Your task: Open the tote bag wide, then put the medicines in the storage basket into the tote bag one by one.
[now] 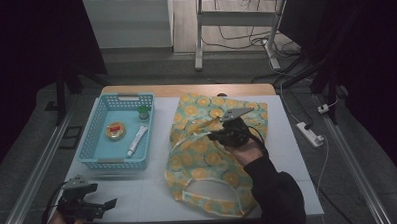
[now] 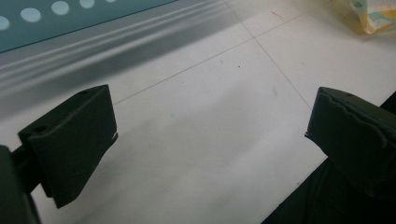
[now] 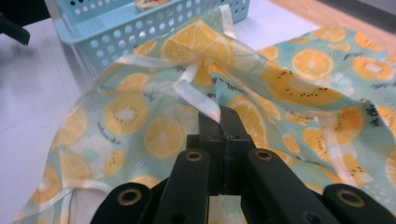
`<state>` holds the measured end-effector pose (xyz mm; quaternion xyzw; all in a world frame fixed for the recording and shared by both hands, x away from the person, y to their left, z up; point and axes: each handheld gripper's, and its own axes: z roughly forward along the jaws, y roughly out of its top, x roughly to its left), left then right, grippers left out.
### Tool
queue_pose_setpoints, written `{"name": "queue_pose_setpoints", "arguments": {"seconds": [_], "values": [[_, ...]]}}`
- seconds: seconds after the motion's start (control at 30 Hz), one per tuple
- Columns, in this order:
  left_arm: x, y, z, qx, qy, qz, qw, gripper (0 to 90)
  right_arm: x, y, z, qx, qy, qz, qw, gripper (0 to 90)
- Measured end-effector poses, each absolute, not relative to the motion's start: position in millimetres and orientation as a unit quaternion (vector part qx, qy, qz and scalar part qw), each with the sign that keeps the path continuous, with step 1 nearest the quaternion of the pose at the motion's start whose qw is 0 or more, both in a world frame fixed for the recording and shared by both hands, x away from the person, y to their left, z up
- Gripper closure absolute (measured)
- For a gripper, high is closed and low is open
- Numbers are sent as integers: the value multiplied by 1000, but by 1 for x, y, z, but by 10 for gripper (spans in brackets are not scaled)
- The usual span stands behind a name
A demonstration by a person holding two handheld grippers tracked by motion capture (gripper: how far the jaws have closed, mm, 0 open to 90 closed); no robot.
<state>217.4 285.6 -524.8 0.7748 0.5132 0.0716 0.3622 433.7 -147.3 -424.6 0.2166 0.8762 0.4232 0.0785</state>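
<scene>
A light green apron (image 1: pixel 208 156) printed with orange slices lies spread over the middle of the white table (image 1: pixel 139 194). My right gripper (image 1: pixel 218 135) hovers over its upper half, shut on the apron's pale strap (image 3: pixel 198 95), which lifts the cloth into a fold (image 3: pixel 201 46). My left gripper (image 1: pixel 107 205) rests low at the table's front left corner, jaws wide open with only bare tabletop between them (image 2: pixel 210 135). A corner of the apron (image 2: pixel 373 16) shows at the top right of the left gripper view.
A light blue perforated basket (image 1: pixel 95 135) stands at the table's left, holding a round tin (image 1: pixel 115 131), a white tube (image 1: pixel 137 140) and a small green-capped bottle (image 1: pixel 143 112). A power strip (image 1: pixel 310 134) and cables lie on the floor to the right.
</scene>
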Motion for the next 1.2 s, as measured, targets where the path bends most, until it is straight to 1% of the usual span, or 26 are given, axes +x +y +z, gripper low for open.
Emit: {"name": "queue_pose_setpoints", "arguments": {"seconds": [0.63,1.2], "values": [[218,286,-525,772,516,70,365,10,447,-134,-393,203,866,448,95,900],[218,288,-524,769,517,72,369,0,451,-136,-396,211,861,453,96,900]]}}
